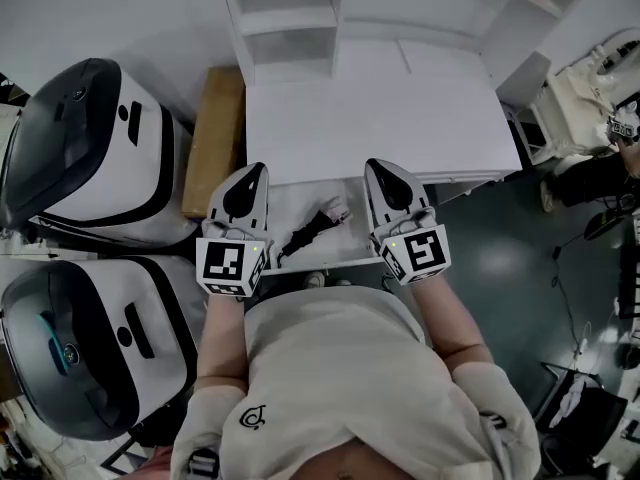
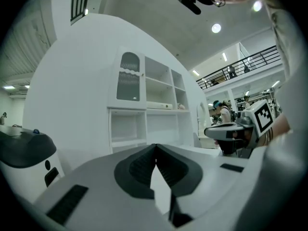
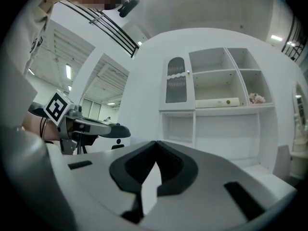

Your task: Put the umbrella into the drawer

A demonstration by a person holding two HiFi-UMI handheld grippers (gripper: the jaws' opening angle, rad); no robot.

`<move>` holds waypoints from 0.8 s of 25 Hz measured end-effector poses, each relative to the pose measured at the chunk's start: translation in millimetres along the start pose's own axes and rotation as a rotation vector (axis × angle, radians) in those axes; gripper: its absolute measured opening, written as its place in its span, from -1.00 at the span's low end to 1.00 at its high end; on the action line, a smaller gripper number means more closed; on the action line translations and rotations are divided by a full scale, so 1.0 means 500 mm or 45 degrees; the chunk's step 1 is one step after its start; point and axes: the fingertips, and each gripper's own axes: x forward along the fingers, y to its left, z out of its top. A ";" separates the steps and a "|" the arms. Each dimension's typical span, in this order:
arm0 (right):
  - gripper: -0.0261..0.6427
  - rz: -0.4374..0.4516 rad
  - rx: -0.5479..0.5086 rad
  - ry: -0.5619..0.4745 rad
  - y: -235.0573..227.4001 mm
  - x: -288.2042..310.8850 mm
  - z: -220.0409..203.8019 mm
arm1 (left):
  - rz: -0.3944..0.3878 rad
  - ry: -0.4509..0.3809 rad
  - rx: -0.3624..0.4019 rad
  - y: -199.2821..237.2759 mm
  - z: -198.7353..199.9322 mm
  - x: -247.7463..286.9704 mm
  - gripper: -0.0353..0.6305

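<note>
In the head view a folded black umbrella [image 1: 314,227] with a pale pink end lies in the open white drawer [image 1: 296,259] under the desk front. My left gripper [image 1: 257,174] is raised over the drawer's left end, level and shut, with nothing in it. My right gripper [image 1: 377,169] hovers over the drawer's right end, also shut and empty. In the left gripper view the dark pads [image 2: 144,166] meet at the tip, and the right gripper [image 2: 230,131] shows beside them. The right gripper view has its pads [image 3: 169,165] closed too, with the left gripper [image 3: 94,128] at its left.
The white desk top [image 1: 380,118] lies ahead, with a white shelf unit [image 1: 300,13] behind it. Two large white-and-black machines [image 1: 90,153] [image 1: 85,343] stand at the left, and a brown cardboard box [image 1: 215,138] sits between them and the desk. Bags and cables [image 1: 590,98] crowd the right.
</note>
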 end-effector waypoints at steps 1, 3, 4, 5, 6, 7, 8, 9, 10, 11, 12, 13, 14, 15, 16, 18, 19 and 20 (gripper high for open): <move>-0.90 -0.001 -0.003 -0.012 0.001 -0.001 0.007 | 0.005 -0.013 -0.002 0.003 0.006 -0.007 -0.86; -0.90 0.002 0.009 -0.024 0.004 -0.004 0.014 | 0.004 -0.027 -0.015 0.004 0.011 -0.018 -0.86; -0.91 0.006 0.015 -0.025 0.005 -0.005 0.016 | 0.002 -0.028 -0.022 0.003 0.011 -0.022 -0.86; -0.91 0.011 0.018 -0.024 0.006 -0.006 0.016 | -0.001 -0.027 -0.024 0.002 0.010 -0.024 -0.86; -0.91 0.017 0.022 -0.020 0.007 -0.007 0.016 | -0.003 -0.023 -0.023 0.001 0.009 -0.025 -0.86; -0.91 0.025 0.027 -0.016 0.008 -0.009 0.014 | -0.007 -0.018 -0.018 -0.002 0.007 -0.025 -0.86; -0.91 0.032 0.027 -0.011 0.010 -0.009 0.012 | -0.010 -0.014 -0.012 -0.005 0.005 -0.025 -0.86; -0.91 0.041 0.022 -0.008 0.011 -0.010 0.012 | -0.013 -0.010 -0.006 -0.008 0.004 -0.024 -0.86; -0.91 0.050 0.016 -0.005 0.012 -0.009 0.012 | -0.017 -0.009 -0.004 -0.010 0.004 -0.022 -0.86; -0.91 0.058 0.011 -0.002 0.013 -0.008 0.012 | -0.020 -0.008 -0.004 -0.012 0.005 -0.019 -0.86; -0.91 0.065 0.007 0.001 0.014 -0.008 0.012 | -0.023 -0.008 -0.006 -0.013 0.005 -0.017 -0.86; -0.91 0.072 0.002 0.002 0.016 -0.008 0.013 | -0.026 -0.007 -0.007 -0.015 0.006 -0.015 -0.86; -0.91 0.076 -0.004 0.002 0.017 -0.008 0.016 | -0.028 -0.007 -0.006 -0.016 0.006 -0.013 -0.86; -0.91 0.078 -0.007 0.001 0.016 -0.008 0.017 | -0.031 -0.008 -0.005 -0.017 0.007 -0.011 -0.86; -0.91 0.077 -0.009 0.000 0.015 -0.007 0.018 | -0.036 -0.009 -0.005 -0.018 0.007 -0.009 -0.86; -0.91 0.075 -0.008 0.003 0.011 -0.006 0.017 | -0.044 -0.014 -0.013 -0.020 0.007 -0.002 -0.86; -0.91 0.074 -0.009 0.006 0.009 -0.004 0.015 | -0.047 -0.015 -0.020 -0.020 0.006 0.000 -0.86; -0.91 0.074 -0.011 0.010 0.007 -0.003 0.014 | -0.049 -0.012 -0.023 -0.020 0.004 0.003 -0.86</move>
